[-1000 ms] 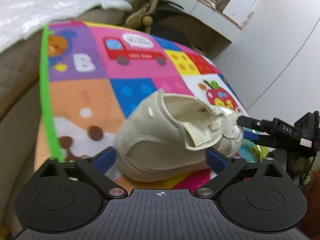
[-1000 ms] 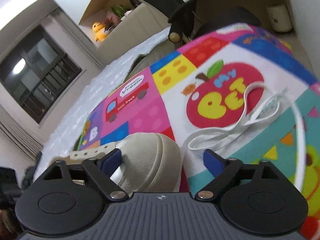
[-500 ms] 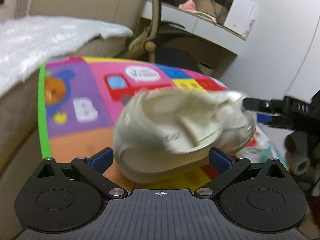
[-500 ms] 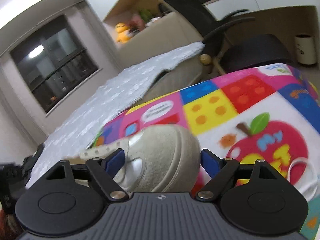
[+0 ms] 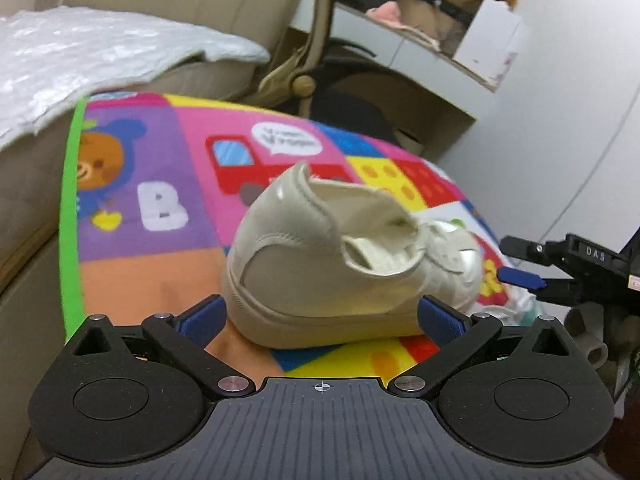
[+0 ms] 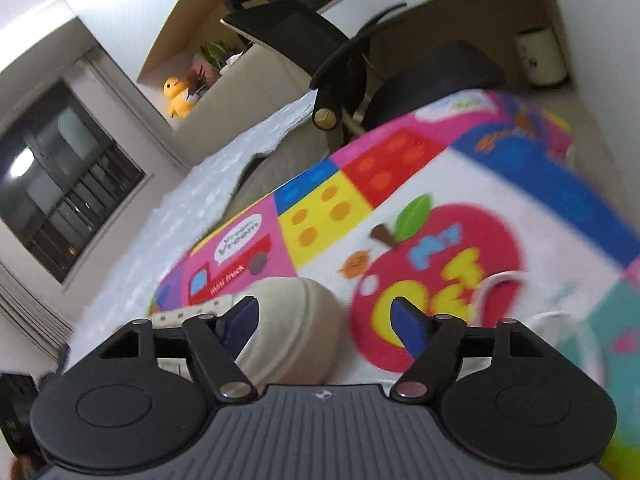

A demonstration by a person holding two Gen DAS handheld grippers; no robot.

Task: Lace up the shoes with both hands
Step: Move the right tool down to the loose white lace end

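Your left claw (image 5: 320, 316) is standing wide open, the beige shoe (image 5: 344, 256) lying between its fingers, unpinched. Your right claw (image 6: 326, 320) is closing, the shoe's toe between its fingers; the white lace (image 6: 560, 320) is lying to its right.

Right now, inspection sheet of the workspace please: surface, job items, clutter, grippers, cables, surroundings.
Surface: colourful play mat, on a cushioned base.
Job's things: beige shoe, no lace threaded that shows; white lace loose on the mat, blurred.
Clutter: nothing seen.
Grippers: left hand-held gripper open around the shoe's sole; right hand-held gripper closing, toe between its fingers, not yet pinched.
Cables: nothing seen.
Surroundings: office chair, window, white blanket.
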